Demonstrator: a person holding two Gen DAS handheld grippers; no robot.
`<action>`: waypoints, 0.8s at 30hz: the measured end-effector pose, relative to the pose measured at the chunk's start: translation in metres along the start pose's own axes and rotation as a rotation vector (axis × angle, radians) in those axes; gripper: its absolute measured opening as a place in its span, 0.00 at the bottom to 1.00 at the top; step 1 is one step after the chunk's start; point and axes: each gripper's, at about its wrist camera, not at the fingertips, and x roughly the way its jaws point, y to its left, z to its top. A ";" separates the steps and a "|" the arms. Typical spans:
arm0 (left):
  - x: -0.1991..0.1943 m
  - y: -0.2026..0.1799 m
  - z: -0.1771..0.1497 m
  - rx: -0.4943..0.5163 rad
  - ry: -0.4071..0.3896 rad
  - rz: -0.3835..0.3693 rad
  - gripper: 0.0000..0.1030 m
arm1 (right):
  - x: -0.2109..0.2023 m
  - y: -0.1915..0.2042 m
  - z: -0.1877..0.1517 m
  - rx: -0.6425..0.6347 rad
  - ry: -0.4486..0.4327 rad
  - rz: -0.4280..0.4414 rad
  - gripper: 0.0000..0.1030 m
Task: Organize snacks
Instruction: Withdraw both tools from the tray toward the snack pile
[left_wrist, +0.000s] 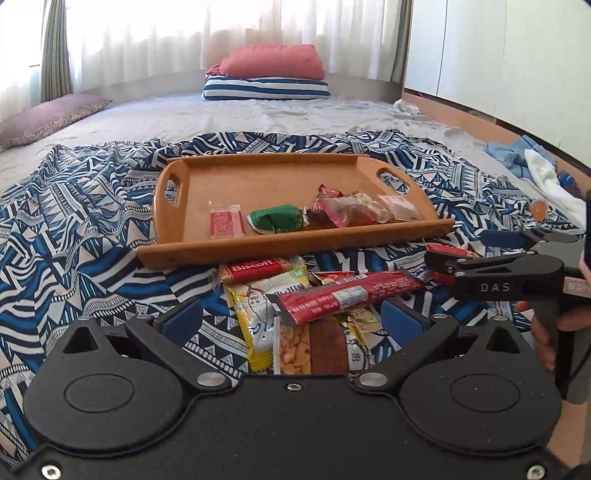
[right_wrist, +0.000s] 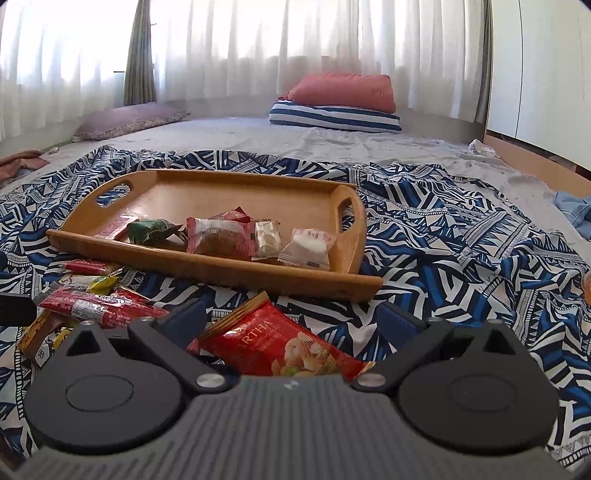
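Note:
A wooden tray (left_wrist: 258, 177) (right_wrist: 221, 195) sits on a patterned blue cloth and holds several wrapped snacks, among them a green packet (left_wrist: 277, 218) (right_wrist: 151, 229). A pile of snacks lies in front of the tray: a long red bar (left_wrist: 347, 295) (right_wrist: 99, 308), a Biscoff pack (left_wrist: 255, 267) and a yellow packet (left_wrist: 255, 295). My left gripper (left_wrist: 291, 319) is open, its blue pads on either side of the pile. My right gripper (right_wrist: 291, 321) is open around a red snack bag (right_wrist: 280, 343). It also shows in the left wrist view (left_wrist: 472, 251).
The blue patterned cloth (left_wrist: 81, 221) covers a grey bed. Pillows (left_wrist: 266, 77) lie at the far end, another pillow (left_wrist: 51, 114) at the left. Clothes (left_wrist: 532, 162) and an orange item (left_wrist: 540, 208) lie at the right edge by a wooden bed frame.

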 end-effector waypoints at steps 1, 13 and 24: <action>-0.001 -0.001 -0.001 -0.003 0.002 -0.005 1.00 | 0.000 -0.001 -0.001 0.007 0.000 0.004 1.00; 0.004 -0.011 -0.009 -0.009 0.029 -0.029 0.98 | 0.004 -0.004 -0.012 0.059 0.016 0.049 1.00; 0.012 -0.008 -0.014 -0.056 0.095 -0.080 0.73 | 0.012 -0.001 -0.020 0.044 0.036 0.036 1.00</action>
